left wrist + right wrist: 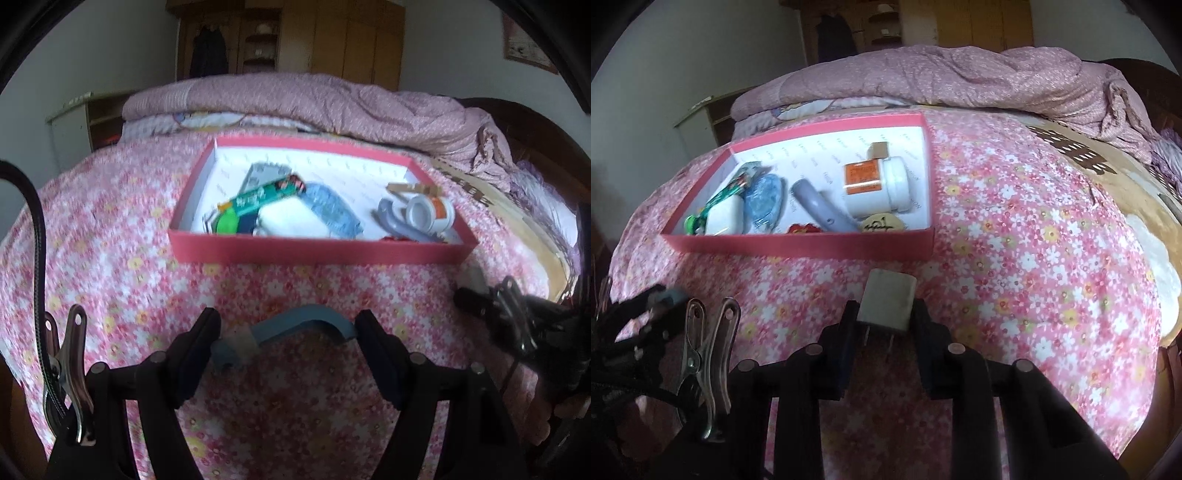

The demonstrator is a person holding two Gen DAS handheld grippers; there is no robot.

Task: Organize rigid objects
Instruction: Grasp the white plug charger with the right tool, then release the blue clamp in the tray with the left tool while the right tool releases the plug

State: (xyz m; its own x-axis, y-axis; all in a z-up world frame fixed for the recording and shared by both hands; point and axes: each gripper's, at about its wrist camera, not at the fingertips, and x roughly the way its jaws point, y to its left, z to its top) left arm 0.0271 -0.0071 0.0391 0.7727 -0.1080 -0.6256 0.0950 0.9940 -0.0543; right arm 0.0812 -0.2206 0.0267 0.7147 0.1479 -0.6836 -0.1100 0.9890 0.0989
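Observation:
A red shallow box (314, 251) (798, 245) lies on the flowered bedsheet and holds several things: a white bottle with an orange label (877, 186) (430, 212), a grey curved piece (822, 206), a green tube (266, 195), a white block (726, 218). My left gripper (286, 332) is shut on a blue curved plastic piece (295, 326), held just above the sheet in front of the box. My right gripper (884, 314) is shut on a white plug adapter (886, 301), prongs toward the camera, in front of the box's right corner.
A rumpled pink quilt (979, 77) lies across the bed behind the box. A brown patterned blanket (1108, 162) lies at the right. A wooden wardrobe (295, 37) stands at the back. The other gripper shows at the right edge of the left wrist view (517, 317).

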